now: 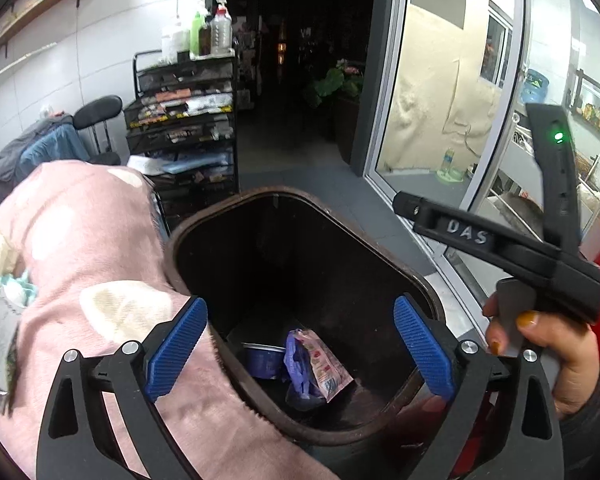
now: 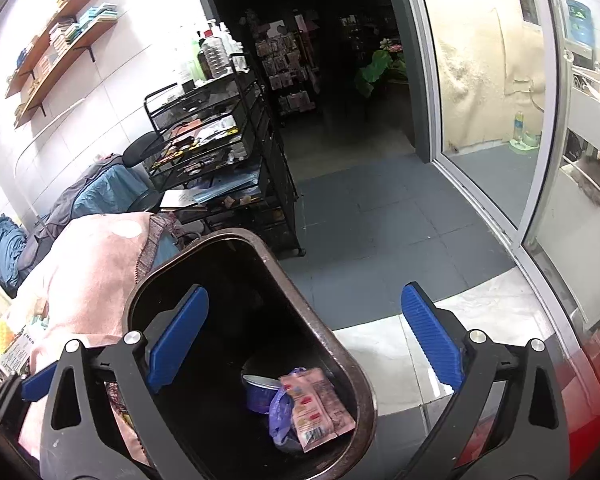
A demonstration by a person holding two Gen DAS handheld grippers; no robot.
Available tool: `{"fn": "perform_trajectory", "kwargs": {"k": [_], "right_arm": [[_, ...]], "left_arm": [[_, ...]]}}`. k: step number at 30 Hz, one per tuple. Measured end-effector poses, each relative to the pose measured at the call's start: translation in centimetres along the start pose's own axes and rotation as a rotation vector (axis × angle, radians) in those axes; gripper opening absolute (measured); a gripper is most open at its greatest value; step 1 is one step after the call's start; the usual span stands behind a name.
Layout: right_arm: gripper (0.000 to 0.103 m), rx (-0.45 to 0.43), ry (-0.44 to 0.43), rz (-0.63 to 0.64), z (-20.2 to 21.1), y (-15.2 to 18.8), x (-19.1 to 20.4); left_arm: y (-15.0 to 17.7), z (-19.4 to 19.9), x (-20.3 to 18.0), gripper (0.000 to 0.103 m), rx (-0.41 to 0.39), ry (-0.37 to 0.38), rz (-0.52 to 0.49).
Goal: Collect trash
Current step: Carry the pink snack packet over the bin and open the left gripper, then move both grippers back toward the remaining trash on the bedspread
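A dark brown trash bin [image 1: 188, 232] stands open below both grippers; it also shows in the right wrist view [image 2: 140, 280]. Inside lie a pink snack wrapper [image 1: 326, 364] [image 2: 314, 412], a purple plastic bag [image 1: 296, 368] [image 2: 280, 408] and a blue cup [image 1: 262, 360] [image 2: 260, 394]. My left gripper [image 1: 300, 348] is open and empty over the bin mouth. My right gripper [image 2: 302, 340] is open and empty over the bin's right rim. In the left wrist view the right gripper's black body [image 1: 512, 252] shows at the right, held in a hand.
A pink blanket [image 1: 80, 248] [image 2: 88, 272] covers something left of the bin, with litter [image 1: 0, 312] at its left edge. A black wire rack [image 1: 188, 128] [image 2: 224, 152] stands behind. A glass sliding door [image 1: 440, 120] [image 2: 492, 120] is on the right. Grey tiled floor [image 2: 380, 220] lies ahead.
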State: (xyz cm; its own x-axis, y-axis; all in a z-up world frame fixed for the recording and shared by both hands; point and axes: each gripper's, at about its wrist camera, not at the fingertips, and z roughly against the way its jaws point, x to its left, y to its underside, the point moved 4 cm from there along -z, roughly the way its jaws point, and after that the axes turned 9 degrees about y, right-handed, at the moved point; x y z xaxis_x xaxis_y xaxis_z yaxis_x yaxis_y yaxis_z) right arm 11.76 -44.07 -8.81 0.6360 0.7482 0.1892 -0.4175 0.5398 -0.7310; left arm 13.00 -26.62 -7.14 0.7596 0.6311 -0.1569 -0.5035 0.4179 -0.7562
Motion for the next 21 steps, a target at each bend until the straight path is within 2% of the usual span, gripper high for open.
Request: {"fn": "perform_trajectory", "kwargs": {"k": [4,11,21], "right_arm": [[0.096,-0.010,-0.036,0.028,0.4,0.2,1.1],[0.096,-0.051,-0.098,0.095,1.7,1.2,3.8],[0.096,-0.035,-0.199,0.195,3.4,3.1,9.8]], "left_arm": [[-0.1,2.4,0.4,0.095,-0.058,-0.006,0.016],[0.2,7.0,2.3,0.098,-0.161,-0.094,0.021],[2.2,13.0,8.4,0.098,-0.242,-0.225,0.139]]}}
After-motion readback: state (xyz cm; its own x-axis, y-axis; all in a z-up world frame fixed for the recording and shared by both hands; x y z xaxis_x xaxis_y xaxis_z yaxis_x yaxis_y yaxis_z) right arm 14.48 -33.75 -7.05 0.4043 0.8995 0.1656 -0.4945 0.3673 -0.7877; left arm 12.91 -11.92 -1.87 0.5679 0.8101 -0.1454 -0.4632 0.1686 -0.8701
